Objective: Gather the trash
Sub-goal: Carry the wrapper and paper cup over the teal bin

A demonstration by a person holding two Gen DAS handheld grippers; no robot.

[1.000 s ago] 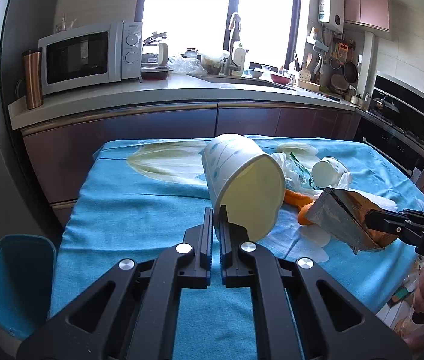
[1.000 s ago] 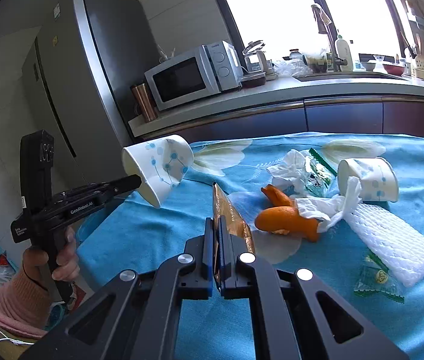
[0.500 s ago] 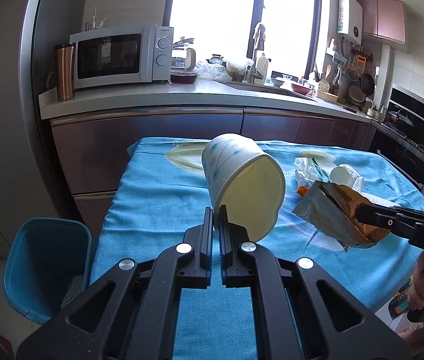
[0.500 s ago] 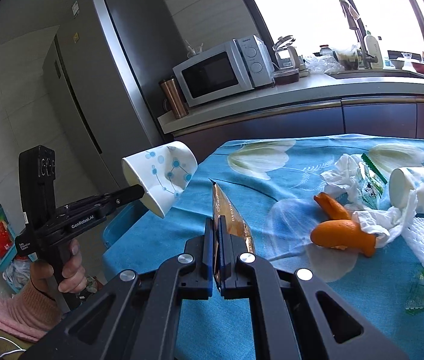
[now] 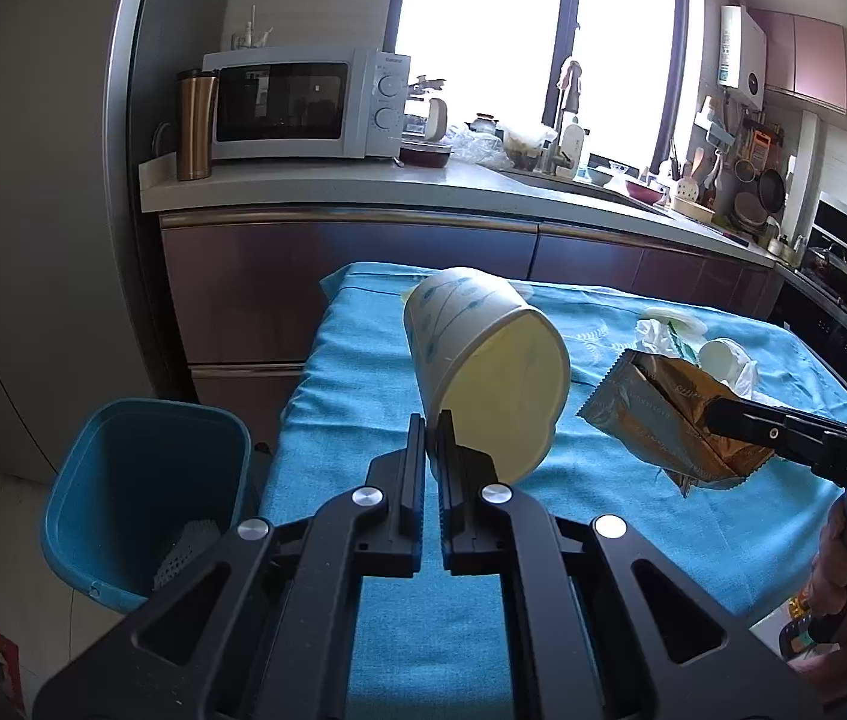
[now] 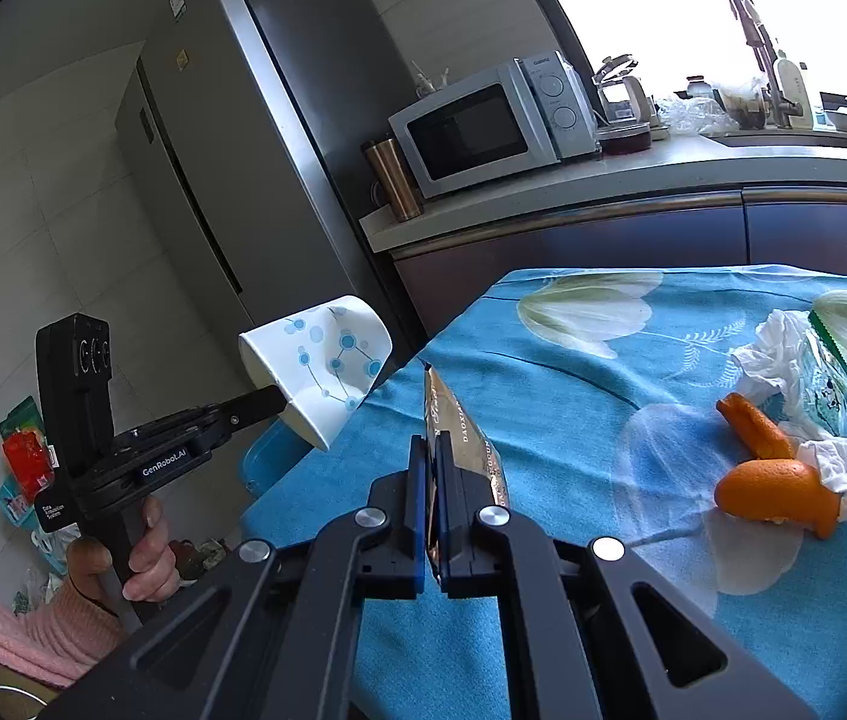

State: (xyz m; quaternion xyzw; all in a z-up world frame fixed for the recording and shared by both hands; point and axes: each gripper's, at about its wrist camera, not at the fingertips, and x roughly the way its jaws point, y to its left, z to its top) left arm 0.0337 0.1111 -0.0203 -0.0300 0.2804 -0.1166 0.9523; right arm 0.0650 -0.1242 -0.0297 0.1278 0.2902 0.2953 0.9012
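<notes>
Paper cup (image 5: 483,372) rim pinched in left tongs (image 5: 432,450); gold wrapper (image 6: 462,450) clamped in right tongs (image 6: 432,480).

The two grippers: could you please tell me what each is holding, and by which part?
The left gripper pinches the paper cup by its rim; the right gripper clamps the snack wrapper by one end.

We see strong daylight from the window (image 5: 531,54), blown out to pure white. It throws glare on the fridge (image 6: 279,120) door. Both fisheye views bend straight lines and darken at the corners; focus stays sharp.
</notes>
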